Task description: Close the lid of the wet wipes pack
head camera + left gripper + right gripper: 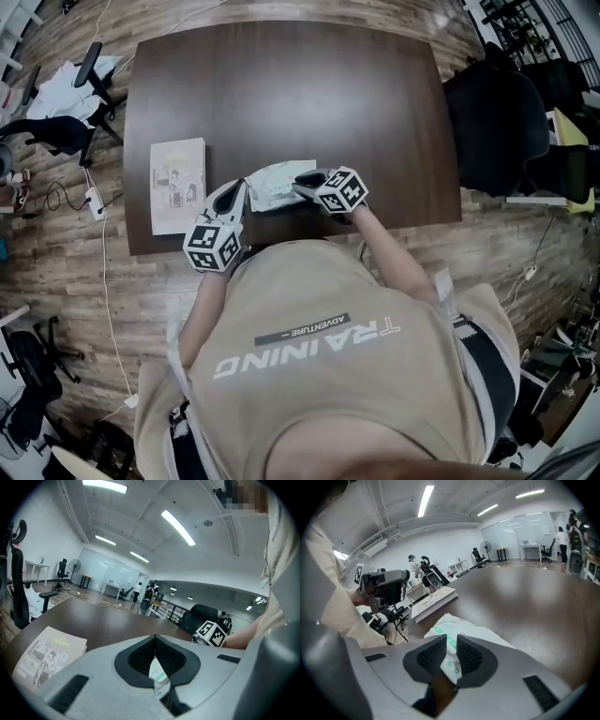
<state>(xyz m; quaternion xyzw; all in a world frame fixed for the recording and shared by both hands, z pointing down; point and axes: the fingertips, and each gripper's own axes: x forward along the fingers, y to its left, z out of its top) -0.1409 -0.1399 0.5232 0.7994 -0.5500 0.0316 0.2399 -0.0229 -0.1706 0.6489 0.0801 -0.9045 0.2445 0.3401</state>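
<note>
I see left gripper [157,667] and right gripper [449,651] both clamped on pack [274,185], dark table's [281,94] near edge, wood floor [525,244]; print unreadable.

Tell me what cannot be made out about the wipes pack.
- Lid open or closed: head view, wet wipes pack too small, left gripper and right gripper cover ends.
- Right gripper gripping or only above: right gripper view, jaws hide contact.
- Pack print: left gripper view, jaws hide all but a strip.
</note>
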